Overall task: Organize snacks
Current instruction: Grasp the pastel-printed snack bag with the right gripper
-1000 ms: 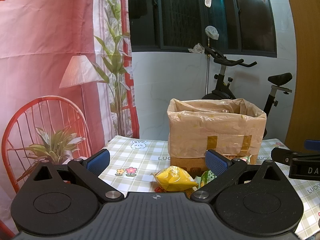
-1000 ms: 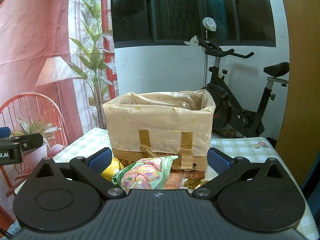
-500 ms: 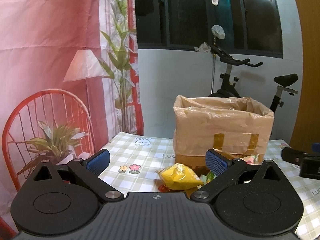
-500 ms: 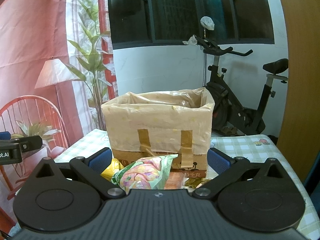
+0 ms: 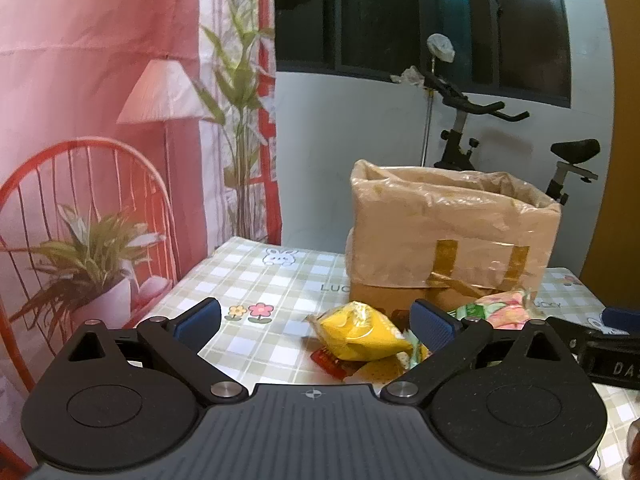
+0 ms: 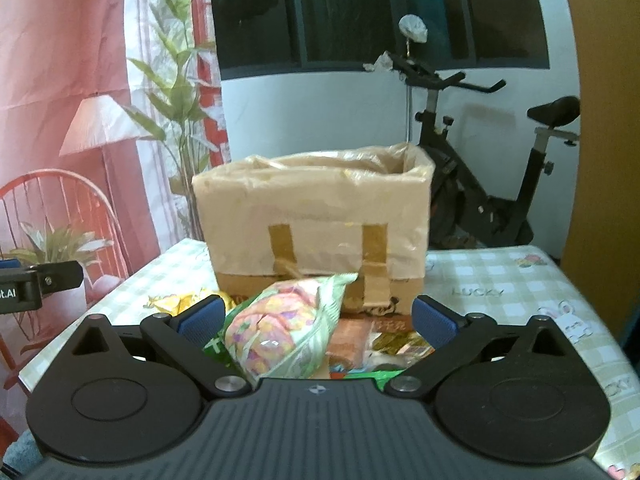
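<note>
The work looks to be at its very start: the snacks lie in a small heap on the checked table (image 5: 256, 276), just in front of the lined cardboard box (image 5: 452, 236), and I cannot see whether anything is inside the box, because its top rim is above the cameras. The left tongs (image 5: 316, 318) are wide open and hold nothing; the yellow snack bag (image 5: 360, 336) lies on the table between its fingers. The right tongs (image 6: 316, 314) are also wide open and empty, with the green and pink snack bag (image 6: 284, 320) just ahead and some flat packets (image 6: 384, 344) beside it. I judge that every packet is left to be picked and placed. The bags overlap each other, so taking one alone may disturb its neighbours. An exercise bike (image 6: 472, 176) stands behind the table, well apart.
</note>
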A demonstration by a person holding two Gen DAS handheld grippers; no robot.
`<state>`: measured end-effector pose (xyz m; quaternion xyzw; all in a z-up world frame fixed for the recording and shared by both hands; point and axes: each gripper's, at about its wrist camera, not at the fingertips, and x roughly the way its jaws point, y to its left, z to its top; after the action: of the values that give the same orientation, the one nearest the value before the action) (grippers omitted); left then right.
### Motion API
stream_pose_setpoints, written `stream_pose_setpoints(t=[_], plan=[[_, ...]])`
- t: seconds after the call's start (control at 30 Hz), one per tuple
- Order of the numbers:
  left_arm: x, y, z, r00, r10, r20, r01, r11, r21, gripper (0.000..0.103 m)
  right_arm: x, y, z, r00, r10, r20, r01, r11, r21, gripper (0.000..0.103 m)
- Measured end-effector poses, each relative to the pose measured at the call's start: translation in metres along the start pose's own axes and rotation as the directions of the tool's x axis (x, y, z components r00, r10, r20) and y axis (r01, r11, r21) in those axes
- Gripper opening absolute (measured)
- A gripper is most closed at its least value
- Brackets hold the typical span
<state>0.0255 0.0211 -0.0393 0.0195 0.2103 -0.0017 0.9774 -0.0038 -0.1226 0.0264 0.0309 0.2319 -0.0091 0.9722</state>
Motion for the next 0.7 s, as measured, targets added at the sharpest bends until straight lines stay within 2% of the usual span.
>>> stream_pose_setpoints(t=[0.27, 0.37, 0.7], plan=[[0.02, 0.015, -0.007, 0.999, 0.015, -0.037, -0.016, 0.999, -0.049, 0.098, 0.037, 0.011, -0.011, 0.997, 0.072, -0.027, -0.072, 0.997, 0.013, 0.099], [0.024, 0.018, -0.01, 0.999, 0.021, -0.037, -0.023, 0.998, -0.051, 0.098, 0.052, 0.013, -0.013, 0.996, 0.073, -0.045, -0.072, 0.997, 0.025, 0.099], [0.036, 0.024, -0.016, 0.998, 0.016, -0.064, -0.019, 0.998, -0.054, 0.098, 0.083, 0.006, -0.016, 0.988, 0.1, -0.115, -0.079, 0.981, 0.177, 0.099]])
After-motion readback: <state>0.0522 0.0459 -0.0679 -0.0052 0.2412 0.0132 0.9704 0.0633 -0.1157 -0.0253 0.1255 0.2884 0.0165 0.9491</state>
